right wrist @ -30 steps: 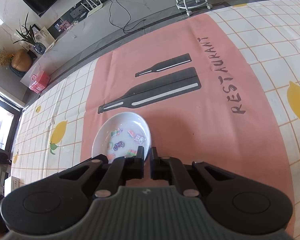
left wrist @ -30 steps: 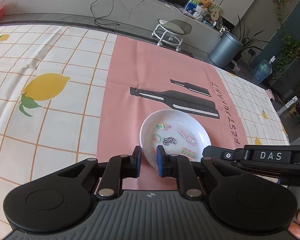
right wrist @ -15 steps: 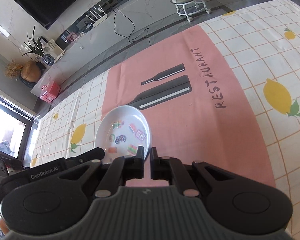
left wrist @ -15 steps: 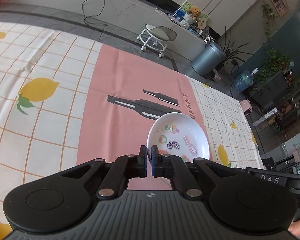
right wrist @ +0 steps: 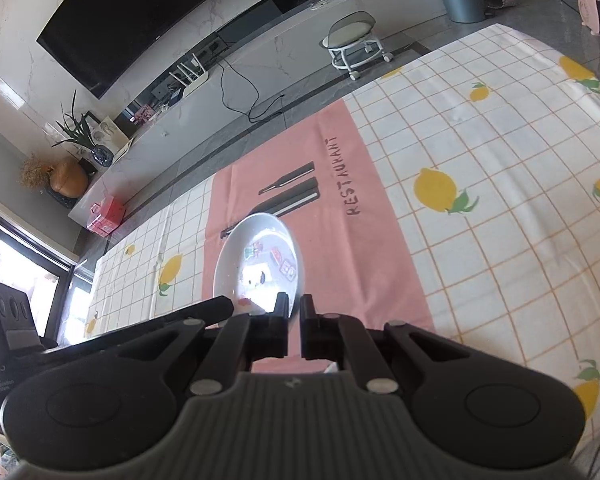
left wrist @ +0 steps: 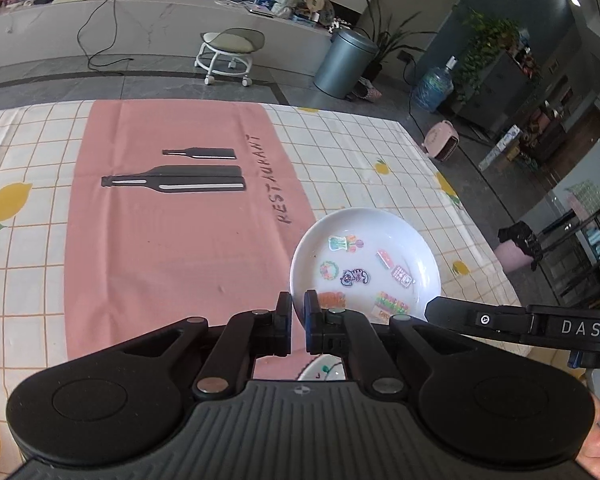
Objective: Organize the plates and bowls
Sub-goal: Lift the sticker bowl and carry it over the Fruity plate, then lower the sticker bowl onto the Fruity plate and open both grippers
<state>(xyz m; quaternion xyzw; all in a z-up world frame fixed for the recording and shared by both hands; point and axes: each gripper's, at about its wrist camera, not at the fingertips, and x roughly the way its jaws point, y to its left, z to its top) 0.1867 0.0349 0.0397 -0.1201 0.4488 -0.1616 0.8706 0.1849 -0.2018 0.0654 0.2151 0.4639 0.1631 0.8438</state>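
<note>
A white plate with colourful stickers (left wrist: 364, 256) is held in the air above the table. My left gripper (left wrist: 297, 312) is shut on its near left rim. My right gripper (right wrist: 294, 310) is shut on its near right rim, and the plate (right wrist: 259, 264) tilts in the right wrist view. The right gripper's black body (left wrist: 520, 322) shows at the plate's lower right in the left wrist view. Below the left gripper, part of another white dish (left wrist: 324, 366) shows between the fingers.
The table carries a white checked cloth with lemons (right wrist: 436, 190) and a pink panel (left wrist: 171, 216) printed with black bottles and the word RESTAURANT. Beyond the table edge stand a stool (left wrist: 227, 50), a grey bin (left wrist: 346, 62) and a low TV counter.
Both grippers have lifted the plate off the pink panel and carried it up and to the right. The left gripper closed on the rim a second ago.
</note>
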